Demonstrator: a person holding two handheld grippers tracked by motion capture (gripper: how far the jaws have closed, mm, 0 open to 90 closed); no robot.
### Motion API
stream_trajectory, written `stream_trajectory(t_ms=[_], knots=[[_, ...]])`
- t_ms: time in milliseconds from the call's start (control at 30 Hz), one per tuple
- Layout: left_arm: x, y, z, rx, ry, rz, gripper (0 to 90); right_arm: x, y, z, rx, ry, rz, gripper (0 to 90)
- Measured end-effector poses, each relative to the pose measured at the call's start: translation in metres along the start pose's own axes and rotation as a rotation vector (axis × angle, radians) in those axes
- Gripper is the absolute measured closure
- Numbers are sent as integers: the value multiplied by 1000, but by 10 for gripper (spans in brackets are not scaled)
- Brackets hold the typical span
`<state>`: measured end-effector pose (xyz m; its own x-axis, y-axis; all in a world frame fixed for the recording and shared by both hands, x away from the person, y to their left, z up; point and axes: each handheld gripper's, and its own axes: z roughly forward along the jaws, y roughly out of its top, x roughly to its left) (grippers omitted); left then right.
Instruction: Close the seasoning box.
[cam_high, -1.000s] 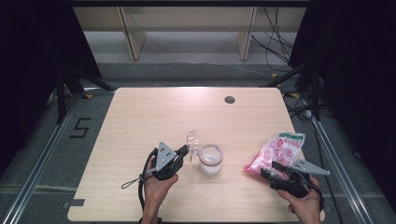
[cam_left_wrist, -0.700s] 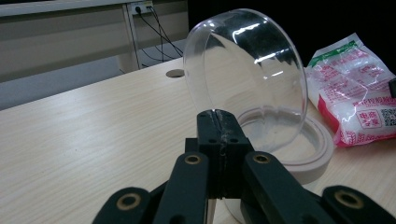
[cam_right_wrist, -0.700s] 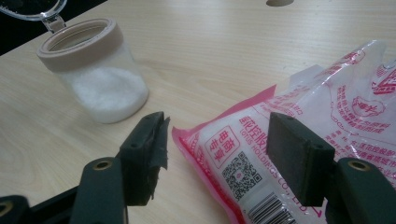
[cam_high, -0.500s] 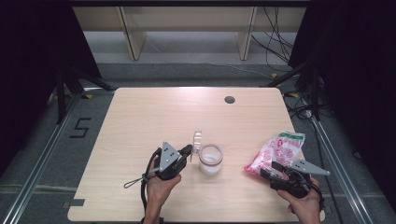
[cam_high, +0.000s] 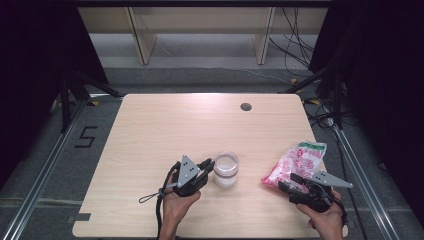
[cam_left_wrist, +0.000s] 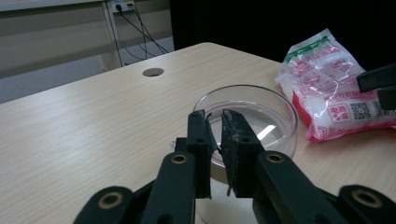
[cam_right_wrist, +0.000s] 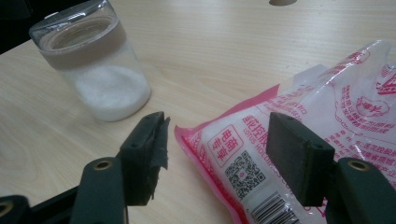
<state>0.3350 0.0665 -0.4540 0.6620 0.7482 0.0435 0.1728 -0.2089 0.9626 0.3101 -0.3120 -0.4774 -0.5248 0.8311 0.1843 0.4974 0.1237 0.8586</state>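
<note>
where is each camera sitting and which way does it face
High view: fixed above the person's side, looking forward and down on the table; both forearms enter at the bottom, left gripper at the jar, right gripper at the bag.
Left gripper view: rides the left gripper, facing across the jar's lid toward the bag; its fingers, just opening, stand slightly apart.
Right gripper view: rides the right gripper, facing the bag and jar; open fingers straddle the bag's corner.
All three share jar and bag.

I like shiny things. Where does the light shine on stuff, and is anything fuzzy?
Left gripper view: a bright glint in the jar, near black fingers slightly soft. Right gripper view: the bag gleams, its print sharp. High view: the table is lit, its surroundings dark.
</note>
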Motion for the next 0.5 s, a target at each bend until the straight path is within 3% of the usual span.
stream_trajectory(t_ms=[33, 267, 300, 333, 500], knots=[[-2, -1, -1, -4, -4, -23, 795, 0, 0, 0, 0, 0, 0, 386], [-8, -2, -8, 3, -62, -28, 609, 1, -1, 1, -7, 1, 4, 385], [-10, -2, -8, 5, -63, -16, 570, 4, -1, 1, 4, 19, 52, 384], [-13, -3, -8, 15, -67, -14, 557, 1, -1, 1, -5, 9, 6, 384], [-20, -5, -8, 26, -77, -11, 435, 1, -1, 2, -3, 2, 0, 380]])
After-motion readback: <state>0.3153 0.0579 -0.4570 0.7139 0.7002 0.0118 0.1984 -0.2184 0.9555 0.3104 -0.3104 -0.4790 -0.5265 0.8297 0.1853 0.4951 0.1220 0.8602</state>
